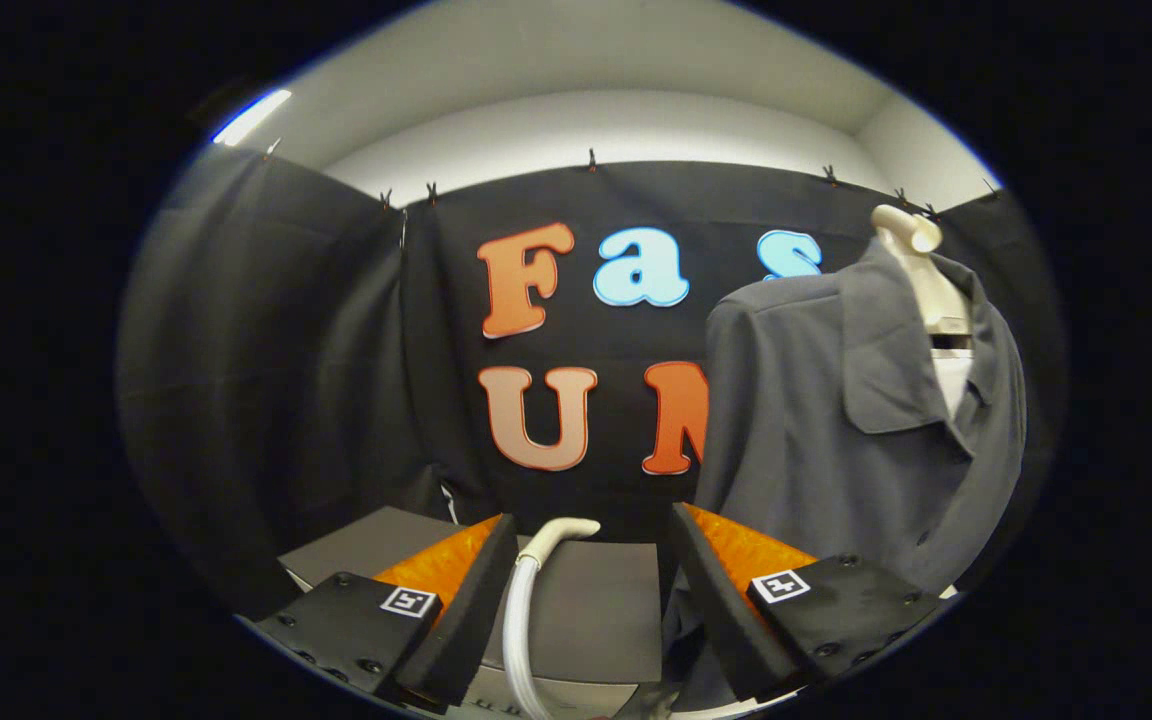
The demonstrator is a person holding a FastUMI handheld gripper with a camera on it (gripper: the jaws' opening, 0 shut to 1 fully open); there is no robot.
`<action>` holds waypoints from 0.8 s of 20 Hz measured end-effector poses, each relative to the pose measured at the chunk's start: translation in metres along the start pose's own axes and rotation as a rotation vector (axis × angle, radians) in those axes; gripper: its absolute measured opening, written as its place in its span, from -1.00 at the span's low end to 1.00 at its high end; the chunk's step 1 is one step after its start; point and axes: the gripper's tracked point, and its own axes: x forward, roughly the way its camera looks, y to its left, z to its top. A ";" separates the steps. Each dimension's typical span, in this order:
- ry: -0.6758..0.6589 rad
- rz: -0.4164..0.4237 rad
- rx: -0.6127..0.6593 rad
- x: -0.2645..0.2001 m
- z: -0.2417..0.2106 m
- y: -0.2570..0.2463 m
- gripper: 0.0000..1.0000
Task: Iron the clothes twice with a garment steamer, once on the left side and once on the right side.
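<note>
A grey jacket (836, 420) hangs on a cream mannequin torso (911, 250), beyond my right finger and to its right. Its collar lies open over a white inner layer. The garment steamer's pale curved handle (561, 530) and its white ribbed hose (516, 620) rise between my fingers, closer to the left one. My gripper (593, 518) is open, the jaws wide apart, and neither finger touches the handle or hose. The steamer's head is hidden.
A grey tabletop (596, 600) lies under and ahead of the fingers, up to the black cloth wall (266, 380). The jacket's hem drops past the table's right side, close to my right finger.
</note>
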 end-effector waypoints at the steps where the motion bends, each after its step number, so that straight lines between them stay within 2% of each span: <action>1: 0.032 0.010 -0.016 0.024 -0.006 0.015 0.95; 4: 0.099 0.058 -0.102 0.096 -0.030 0.052 0.99; 5: 0.137 0.068 -0.132 0.116 -0.042 0.059 0.92; 7: 0.239 0.082 -0.159 0.149 -0.073 0.064 0.94; 10: 0.350 0.043 -0.196 0.204 -0.115 0.054 0.93; 14: 0.480 -0.020 -0.193 0.234 -0.153 0.037 0.91; 16: 0.533 -0.018 -0.179 0.236 -0.168 0.038 0.90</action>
